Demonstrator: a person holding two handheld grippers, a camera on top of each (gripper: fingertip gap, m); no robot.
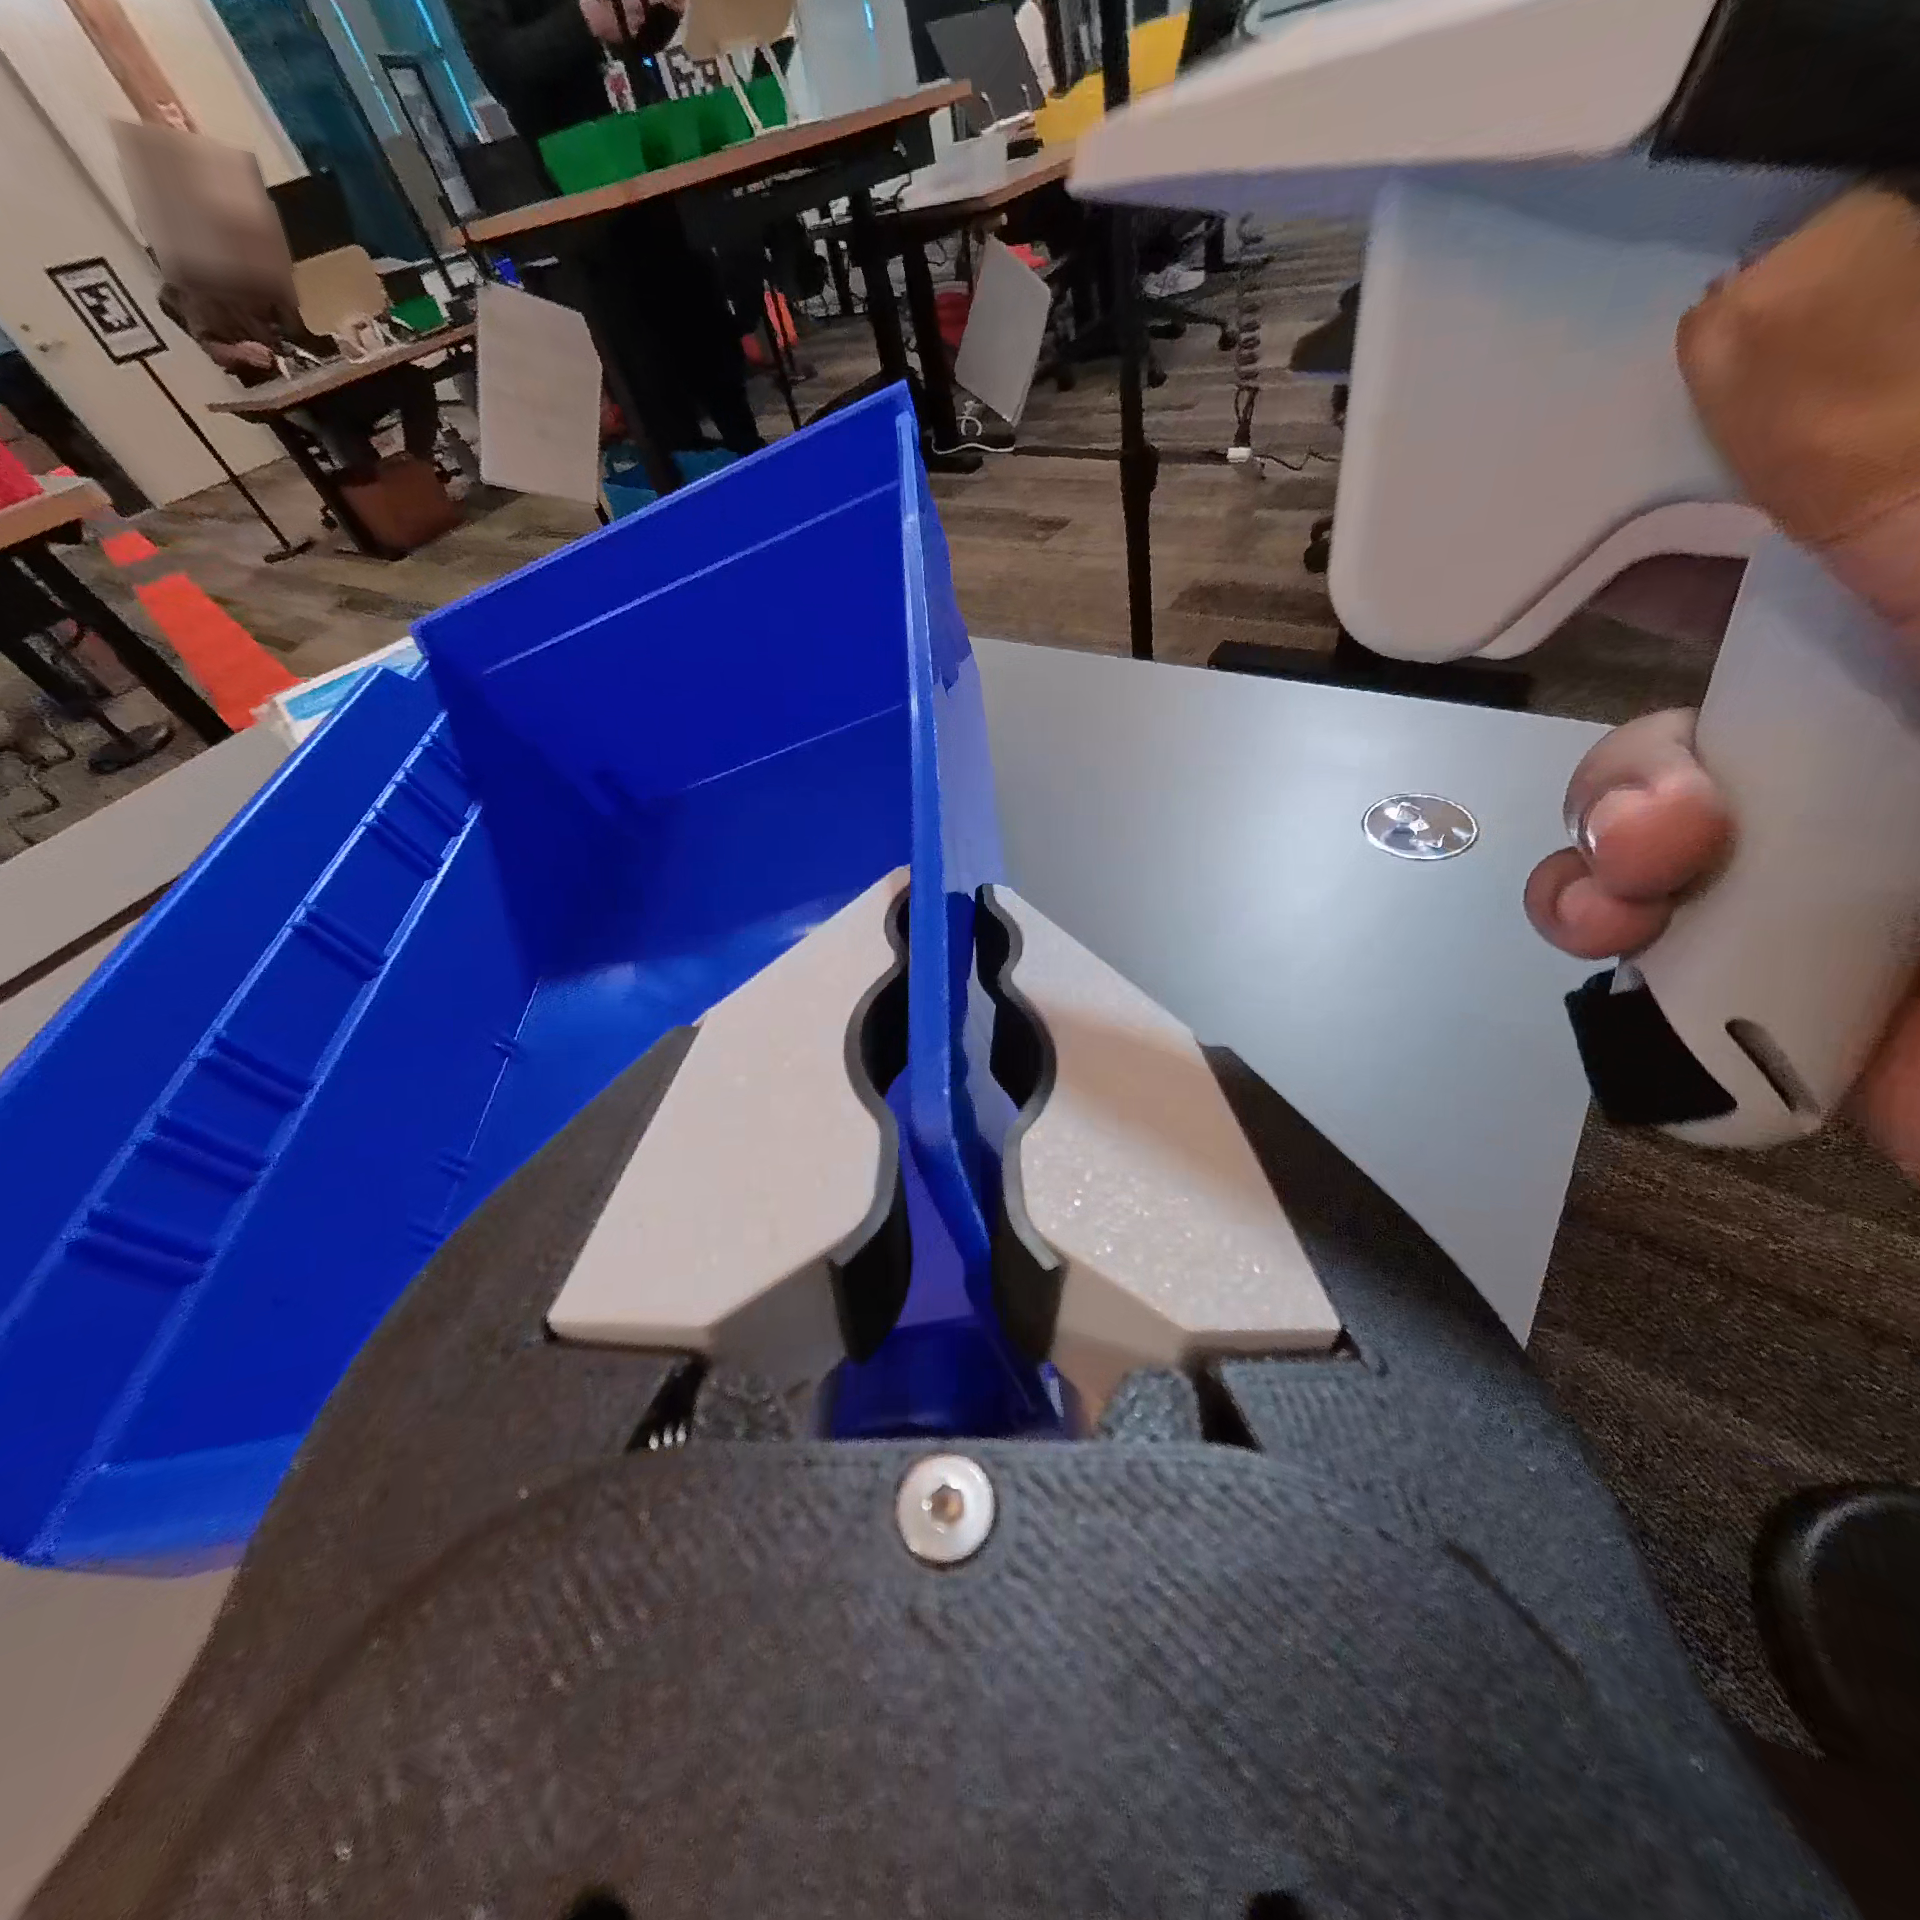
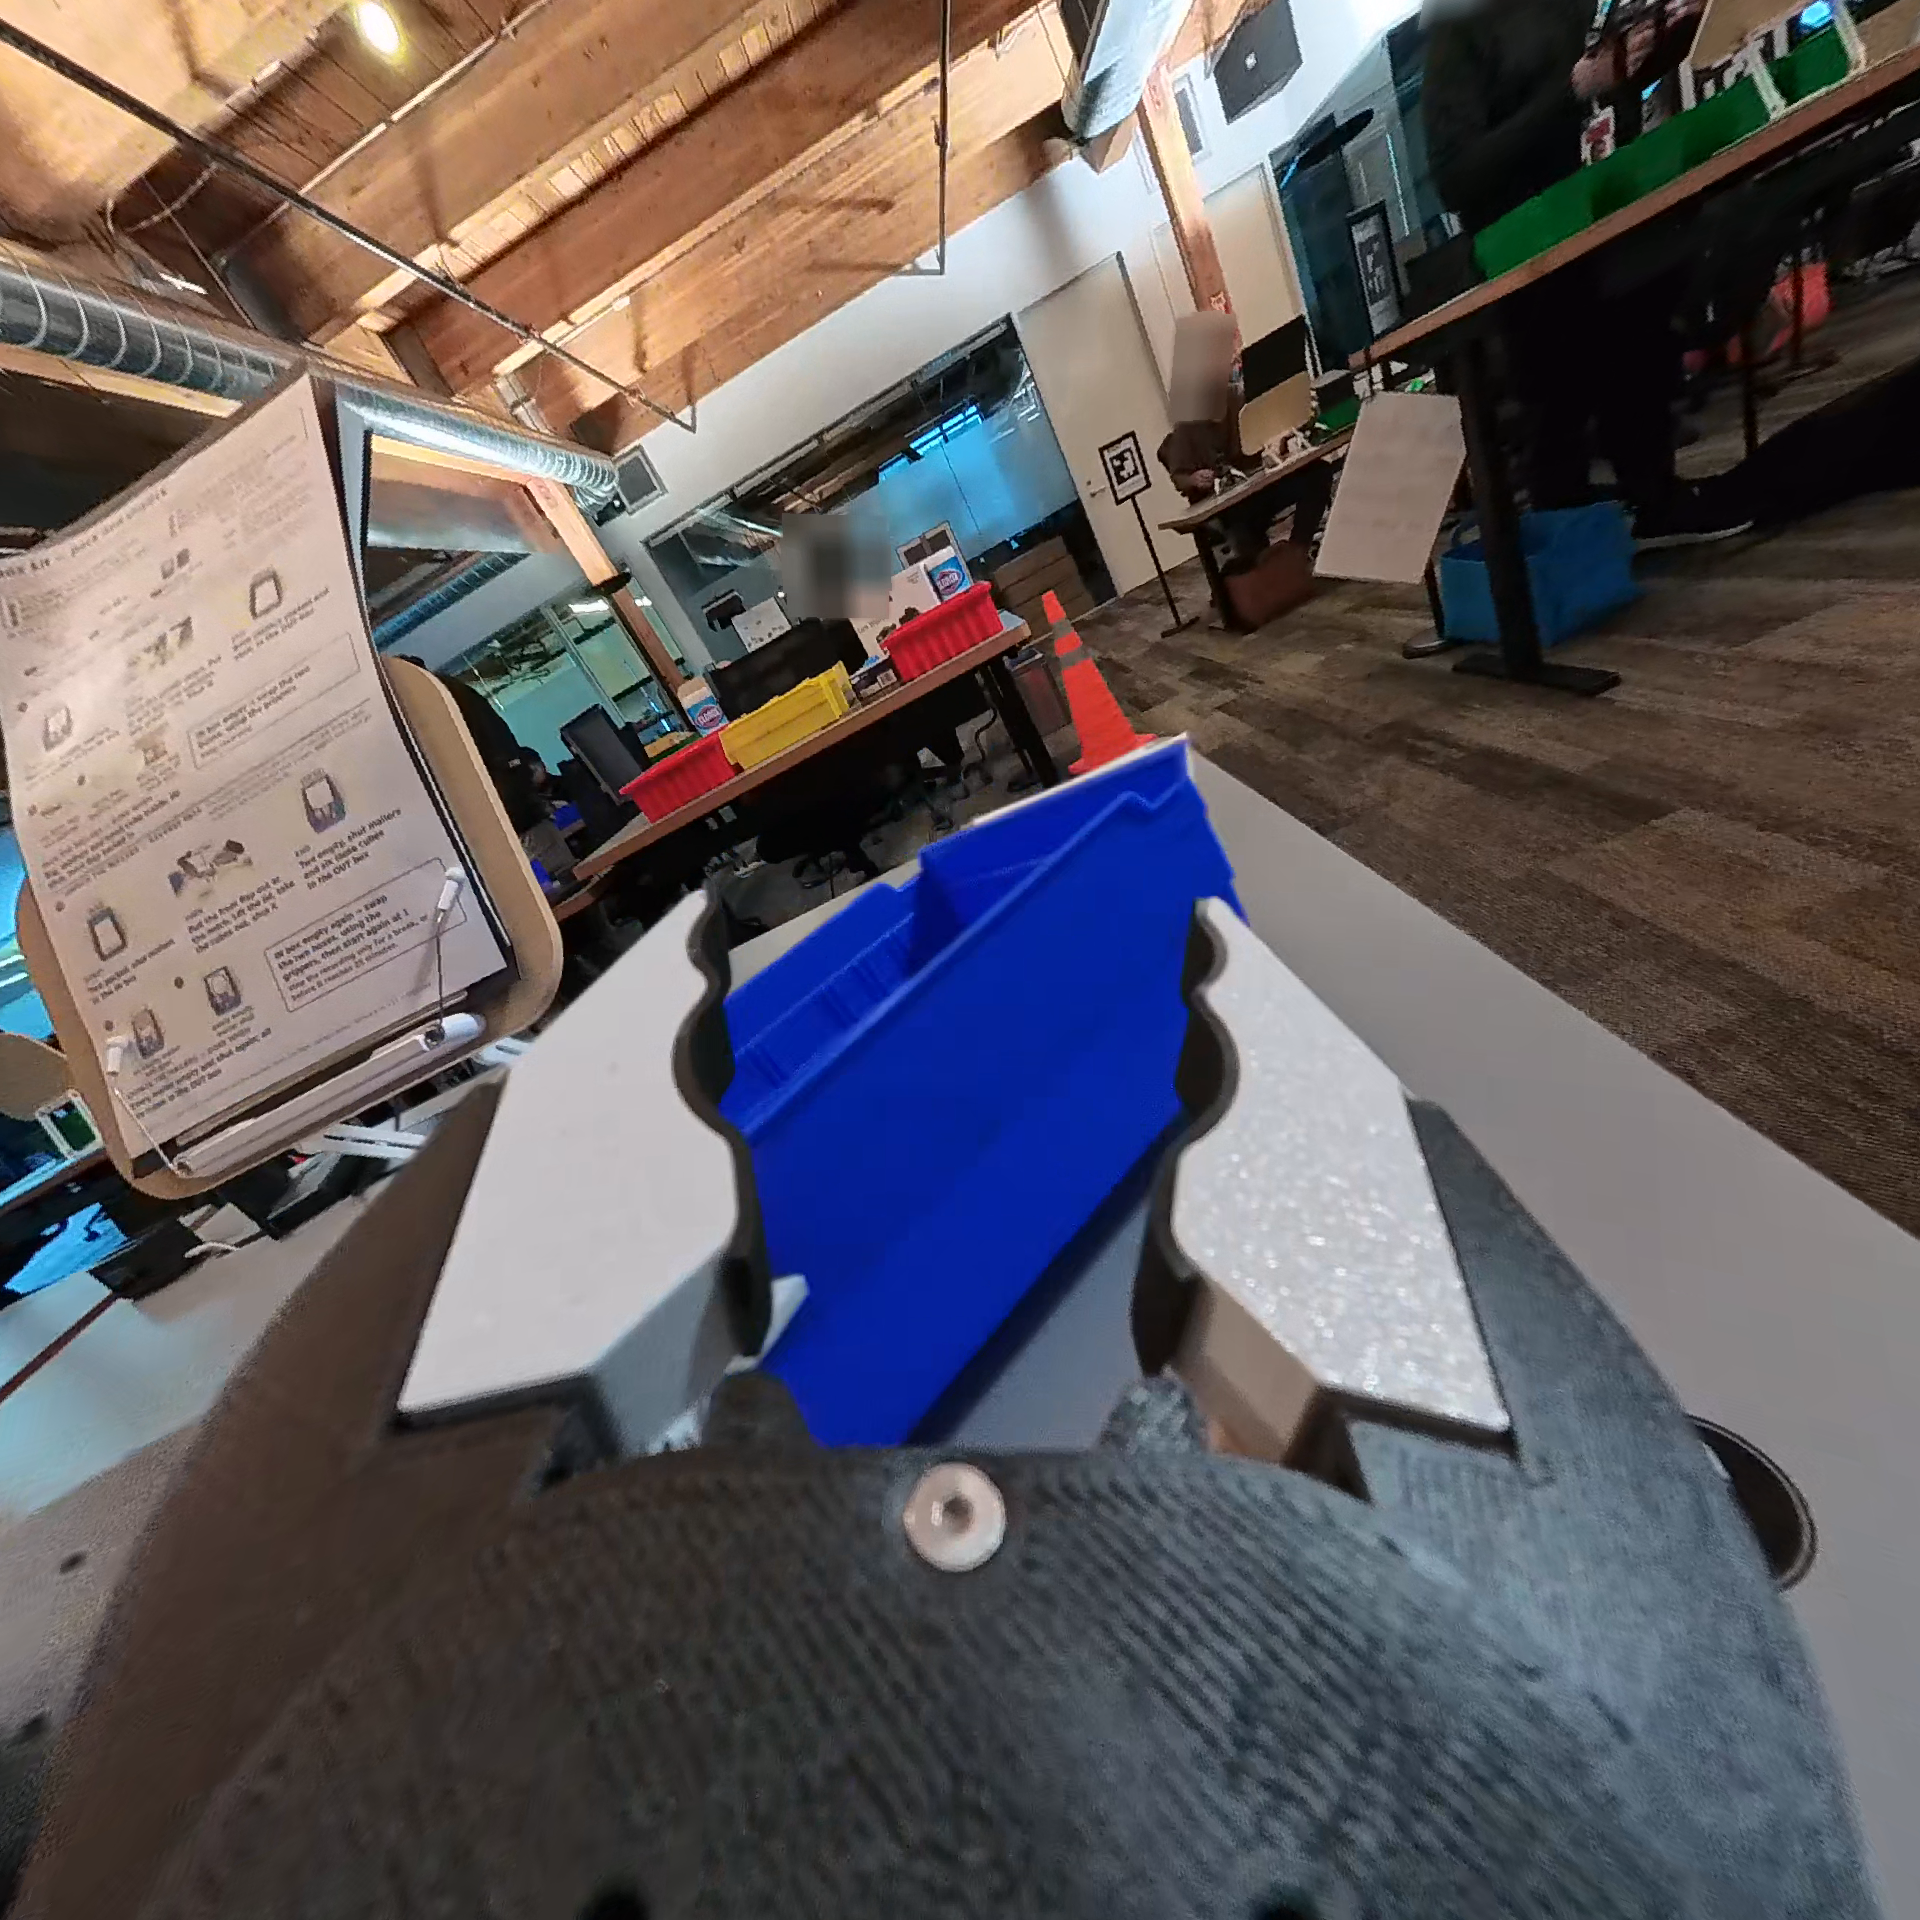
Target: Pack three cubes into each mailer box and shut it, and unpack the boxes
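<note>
Nearest the left wrist camera, the left tool (image 1: pixel 943 1049) was clamped on the thin upright side wall of a long, empty blue plastic bin (image 1: pixel 312 1039), its grey fingers (image 1: pixel 769 1101) pinching that wall from either side, the wall running away toward twelve o'clock. The bin looked tilted up off the pale grey desk (image 1: pixel 1247 883), its far end wall raised at about eleven o'clock, though whether any corner touched the desk could not be told. In the right wrist view the right tool (image 2: pixel 951 1091) stood with its jaws wide apart and nothing between its pads; the same bin showed through the gap, just beyond the fingertips, toward twelve o'clock. Farther off in the left view, at two o'clock, a hand (image 1: pixel 1808 436) held the white handle of that other tool above the desk. No mailer boxes or cubes were visible in either view. The bin seemed light, stiff and smooth, so a grip on one thin wall would likely let it swing or slip; a second hold on the opposite wall or rim would probably steady it. Beyond the desk, at ten o'clock in the right view, stood a printed instruction sheet on a board (image 2: pixel 229 790), and farther still an orange traffic cone (image 2: pixel 1091 686).
</note>
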